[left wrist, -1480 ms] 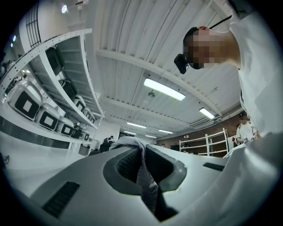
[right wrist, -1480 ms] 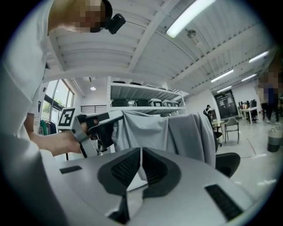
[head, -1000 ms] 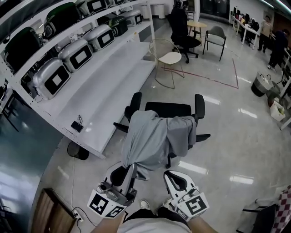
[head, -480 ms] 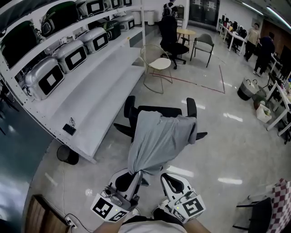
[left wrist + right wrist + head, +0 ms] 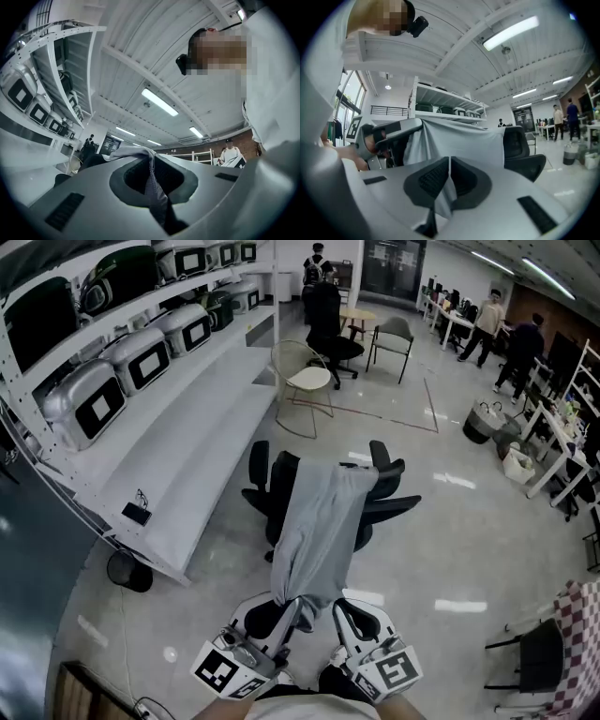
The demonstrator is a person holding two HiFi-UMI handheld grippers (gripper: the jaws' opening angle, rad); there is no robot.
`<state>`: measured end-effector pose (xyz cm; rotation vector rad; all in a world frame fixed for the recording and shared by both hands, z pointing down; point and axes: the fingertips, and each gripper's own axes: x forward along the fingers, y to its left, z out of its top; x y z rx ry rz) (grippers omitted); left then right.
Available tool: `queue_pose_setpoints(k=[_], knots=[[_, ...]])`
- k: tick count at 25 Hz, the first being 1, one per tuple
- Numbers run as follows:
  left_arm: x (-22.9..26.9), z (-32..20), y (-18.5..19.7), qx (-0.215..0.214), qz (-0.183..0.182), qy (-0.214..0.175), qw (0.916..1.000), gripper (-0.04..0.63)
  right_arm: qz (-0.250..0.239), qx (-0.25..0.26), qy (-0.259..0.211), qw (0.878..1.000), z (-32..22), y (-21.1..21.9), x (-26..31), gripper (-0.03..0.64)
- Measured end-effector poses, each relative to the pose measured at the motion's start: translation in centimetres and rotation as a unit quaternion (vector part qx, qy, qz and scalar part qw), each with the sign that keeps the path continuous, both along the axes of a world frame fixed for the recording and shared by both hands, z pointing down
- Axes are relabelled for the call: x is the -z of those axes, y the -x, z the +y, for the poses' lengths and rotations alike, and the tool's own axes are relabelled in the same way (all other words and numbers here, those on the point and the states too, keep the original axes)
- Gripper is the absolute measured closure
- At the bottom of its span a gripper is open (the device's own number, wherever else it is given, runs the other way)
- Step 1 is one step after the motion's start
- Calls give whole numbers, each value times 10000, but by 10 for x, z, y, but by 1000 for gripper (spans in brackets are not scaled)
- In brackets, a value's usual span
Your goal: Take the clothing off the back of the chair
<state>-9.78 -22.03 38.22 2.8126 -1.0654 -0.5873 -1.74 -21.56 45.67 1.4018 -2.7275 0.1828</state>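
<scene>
Clothing [image 5: 317,526], stretched off chair [image 5: 392,507], sits clamped in left hand-held gripper [image 5: 281,607] and right hand-held gripper [image 5: 337,607].

Clothing [image 5: 319,521] draped over chair [image 5: 389,507] back, near end reaching left gripper [image 5: 270,617] and right gripper [image 5: 352,620] side by side; workbench [image 5: 187,474] left of chair, wire chair [image 5: 305,381] behind.

white shelving [image 5: 202,460] with grey machines [image 5: 84,404], wire chair [image 5: 309,379], black bin [image 5: 125,570]

Grey clothing [image 5: 319,521] hides much of the chair [image 5: 389,507].
</scene>
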Motion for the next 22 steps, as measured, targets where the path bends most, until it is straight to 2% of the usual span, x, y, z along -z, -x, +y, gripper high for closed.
queue_pose_setpoints(k=[12,22], knots=[[2,41,10,-483,423,15,9979,569,324,-304,151,9989,52,15,-2,597],[13,79,-2,-401,338,-113,9986,569,225,38,10,9997,79,13,7,598]])
